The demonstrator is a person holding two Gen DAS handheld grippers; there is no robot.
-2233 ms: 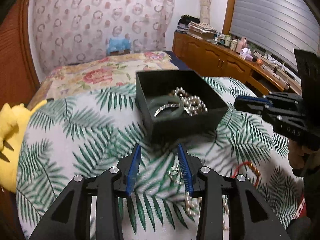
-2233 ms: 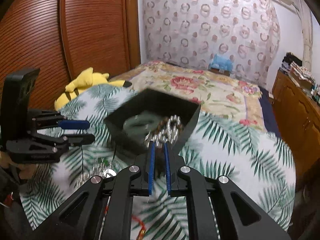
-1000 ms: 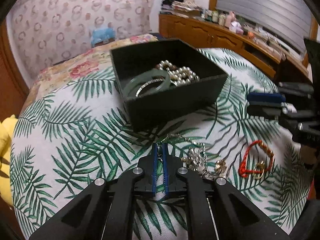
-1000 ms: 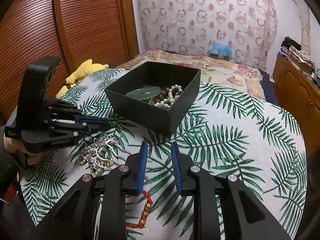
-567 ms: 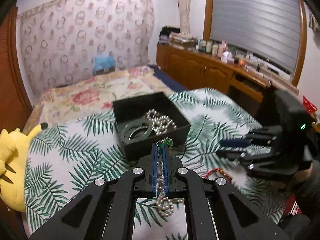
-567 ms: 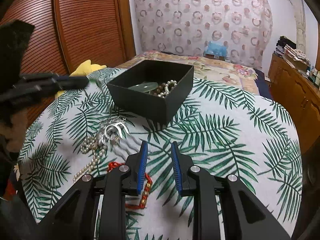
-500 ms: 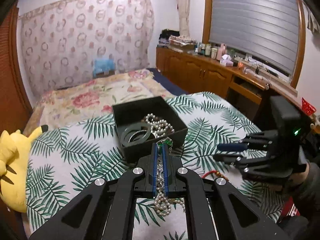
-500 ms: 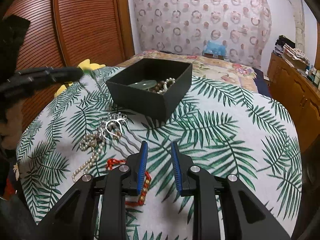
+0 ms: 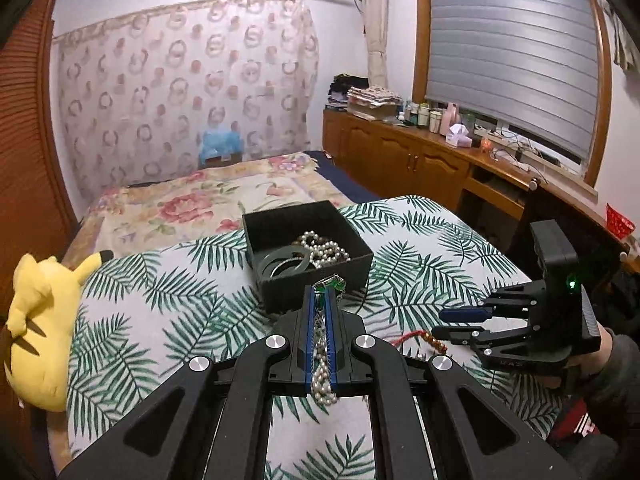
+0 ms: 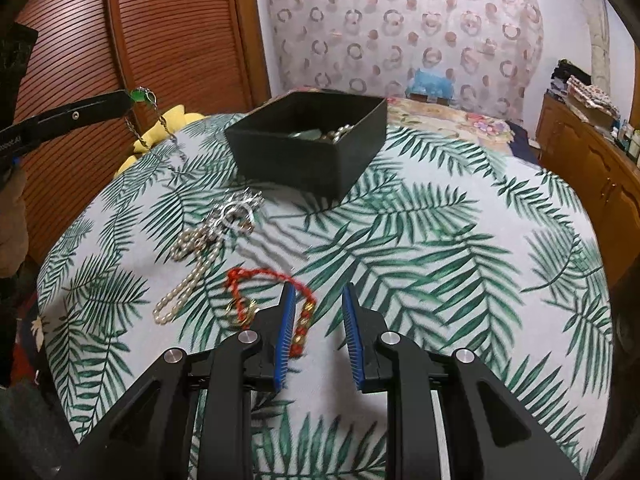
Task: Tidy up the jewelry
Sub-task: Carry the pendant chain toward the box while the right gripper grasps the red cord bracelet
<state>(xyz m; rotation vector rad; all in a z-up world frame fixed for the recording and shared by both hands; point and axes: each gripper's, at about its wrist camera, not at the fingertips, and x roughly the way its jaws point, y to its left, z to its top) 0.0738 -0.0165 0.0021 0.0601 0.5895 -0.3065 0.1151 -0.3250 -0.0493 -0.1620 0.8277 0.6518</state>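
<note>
Above the palm-print cloth (image 10: 440,240), left gripper (image 9: 319,300) clamped on silver chain necklace (image 10: 160,120), near black box (image 10: 308,152). Right gripper (image 10: 318,320) parted, empty, over red bracelet (image 10: 260,276).

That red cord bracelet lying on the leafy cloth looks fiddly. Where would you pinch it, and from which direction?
I would probably come straight down on the red bracelet at its raised far arc, fingers either side of the cord. It lies flat in an open loop, so a sideways approach would likely just push it. The right gripper, open and nearest, suits best.
</note>
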